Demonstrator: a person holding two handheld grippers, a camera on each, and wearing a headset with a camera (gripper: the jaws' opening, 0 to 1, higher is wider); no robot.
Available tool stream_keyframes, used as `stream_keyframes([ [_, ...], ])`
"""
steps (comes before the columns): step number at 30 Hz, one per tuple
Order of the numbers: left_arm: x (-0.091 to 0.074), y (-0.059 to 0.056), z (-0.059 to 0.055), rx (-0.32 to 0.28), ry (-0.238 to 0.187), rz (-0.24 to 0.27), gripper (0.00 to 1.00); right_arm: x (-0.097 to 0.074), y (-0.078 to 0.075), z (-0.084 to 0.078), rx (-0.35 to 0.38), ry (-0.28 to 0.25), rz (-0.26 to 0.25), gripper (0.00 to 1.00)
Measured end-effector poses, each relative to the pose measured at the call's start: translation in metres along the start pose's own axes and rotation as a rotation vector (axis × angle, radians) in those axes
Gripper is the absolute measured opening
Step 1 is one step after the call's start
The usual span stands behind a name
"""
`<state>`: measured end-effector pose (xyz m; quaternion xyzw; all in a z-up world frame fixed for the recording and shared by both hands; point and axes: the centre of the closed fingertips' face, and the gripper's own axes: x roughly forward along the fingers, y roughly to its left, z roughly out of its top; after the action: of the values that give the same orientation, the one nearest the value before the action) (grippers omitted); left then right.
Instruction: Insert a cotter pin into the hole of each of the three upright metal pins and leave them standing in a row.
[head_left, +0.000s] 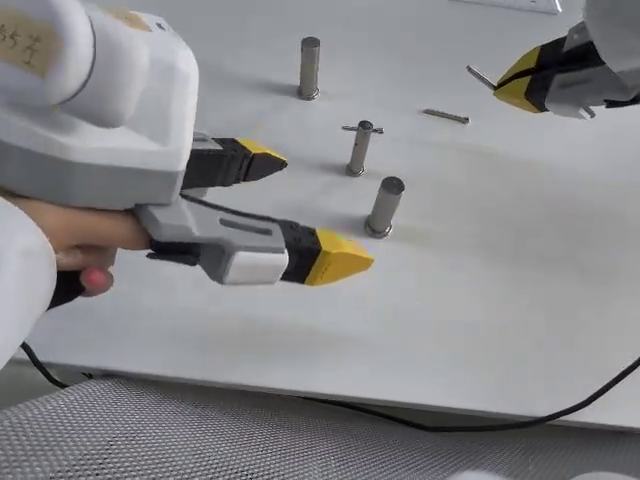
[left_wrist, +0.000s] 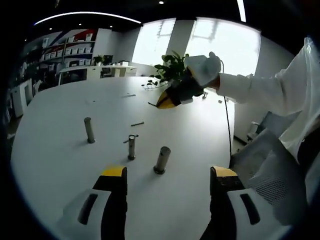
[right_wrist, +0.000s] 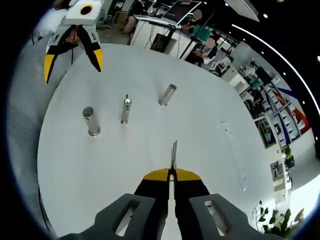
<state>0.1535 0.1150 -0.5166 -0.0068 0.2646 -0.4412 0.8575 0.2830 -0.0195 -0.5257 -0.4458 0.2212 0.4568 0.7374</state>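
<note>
- The right gripper (right_wrist: 171, 174) is clenched on the held cotter pin (right_wrist: 173, 156). The pin sticks straight out past the yellow tips, so its long axis runs along the jaws.
- In the right gripper view that free end points toward the row of three, roughly between the middle metal pin (head_left: 359, 148) and the far metal pin (head_left: 309, 68). It hangs well above the workbench (head_left: 480, 300) and well apart from all three.
- The middle one already carries the fitted cotter pin (head_left: 362, 128), lying level across its top. The far one and the near metal pin (head_left: 384, 206) are bare. All three stand upright in a slanting row.
- I judge the right gripper to be the working one. From it the row lies ahead and below, with the far pin to the right of its line and the near pin to the left.
- The holes in the bare pins are too small for me to make out. I would expect them to run level, crosswise near the top, so the held pin needs its axis level and matched to the hole.
- The left gripper (head_left: 308, 208) is released, jaws wide apart and empty. It is near the near pin, on my side, and is the closer one to steady it.
- A loose cotter pin (head_left: 445, 116) lies flat on the bench beyond the row, below the right gripper.
</note>
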Motion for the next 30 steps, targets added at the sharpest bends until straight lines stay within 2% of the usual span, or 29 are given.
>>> stream_keyframes([
  [1,0.001,0.004,0.007,0.001,-0.023,0.011,0.63,-0.005,0.003,0.004,0.006,-0.025,-0.014,0.00],
  [3,0.005,0.007,0.020,-0.017,-0.061,0.012,0.60,-0.012,0.008,0.007,-0.045,-0.030,-0.042,0.00],
  [6,0.009,0.006,0.039,-0.051,-0.126,-0.003,0.56,-0.020,0.015,0.011,-0.061,-0.039,-0.064,0.00],
  [8,0.016,0.010,0.046,-0.067,-0.145,-0.014,0.53,-0.023,0.016,0.015,-0.064,-0.049,-0.082,0.00],
  [9,0.020,0.010,0.051,-0.089,-0.153,-0.029,0.51,-0.026,0.020,0.019,-0.041,-0.063,-0.083,0.00],
  [12,0.029,0.007,0.056,-0.162,-0.135,-0.067,0.43,-0.033,0.030,0.031,-0.067,-0.085,-0.099,0.00],
  [14,0.036,0.001,0.053,-0.239,-0.079,-0.120,0.36,-0.036,0.036,0.040,-0.090,-0.102,-0.105,0.00],
  [16,0.043,0.002,0.058,-0.222,-0.086,-0.121,0.31,-0.037,0.041,0.046,-0.104,-0.111,-0.102,0.00],
  [18,0.049,0.000,0.061,-0.216,-0.082,-0.129,0.31,-0.039,0.047,0.054,-0.137,-0.124,-0.103,0.00],
  [23,0.060,-0.004,0.068,-0.237,-0.084,-0.153,0.29,-0.039,0.059,0.065,-0.169,-0.141,-0.092,0.00],
  [30,0.065,-0.006,0.071,-0.259,-0.080,-0.178,0.20,-0.041,0.062,0.073,-0.185,-0.161,-0.089,0.00],
])
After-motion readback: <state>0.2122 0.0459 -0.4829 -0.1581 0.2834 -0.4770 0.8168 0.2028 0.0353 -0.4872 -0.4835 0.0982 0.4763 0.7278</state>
